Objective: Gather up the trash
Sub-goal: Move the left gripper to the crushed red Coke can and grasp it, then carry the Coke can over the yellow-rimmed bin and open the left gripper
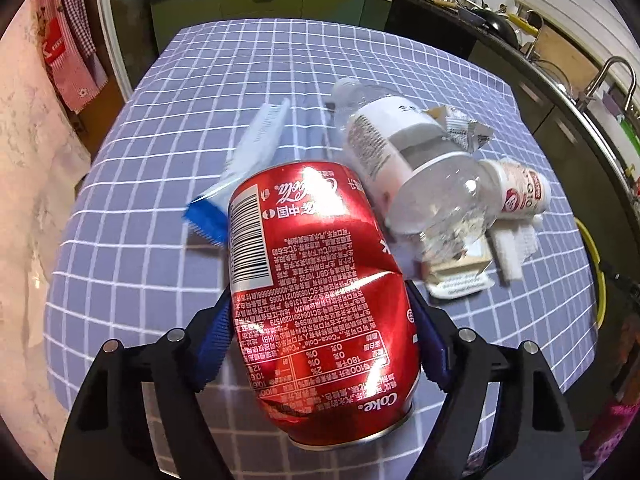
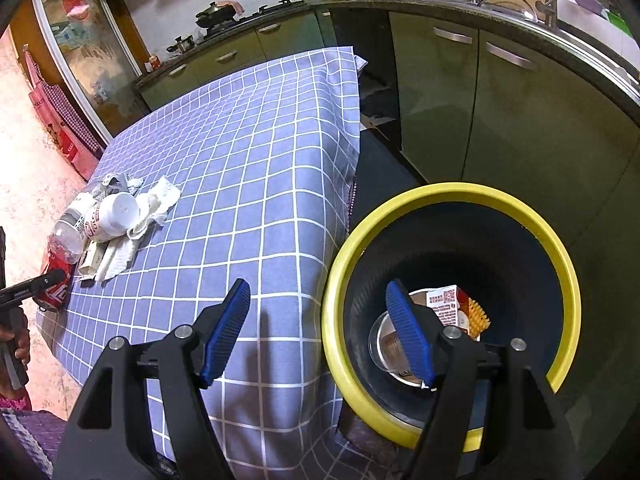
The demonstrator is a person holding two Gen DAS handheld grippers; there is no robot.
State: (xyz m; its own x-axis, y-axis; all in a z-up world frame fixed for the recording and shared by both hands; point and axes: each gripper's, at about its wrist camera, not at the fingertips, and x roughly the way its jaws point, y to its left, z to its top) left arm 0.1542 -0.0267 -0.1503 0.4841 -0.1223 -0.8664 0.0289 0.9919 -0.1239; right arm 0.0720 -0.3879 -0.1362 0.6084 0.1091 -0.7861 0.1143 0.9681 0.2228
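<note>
A dented red cola can lies on the blue checked tablecloth, and my left gripper is shut on it, one blue pad against each side. In the right wrist view the same can shows at the far left. Behind the can sits a trash pile: a clear plastic bottle, a small white drink bottle, a crumpled wrapper, a blue-and-white sachet, a tissue and a flat carton. My right gripper is open and holds nothing, over the table edge beside a yellow-rimmed bin.
The bin stands on the floor right of the table and holds a printed box, a yellow brush and a clear cup. Green kitchen cabinets run behind it. A hand shows at the left edge.
</note>
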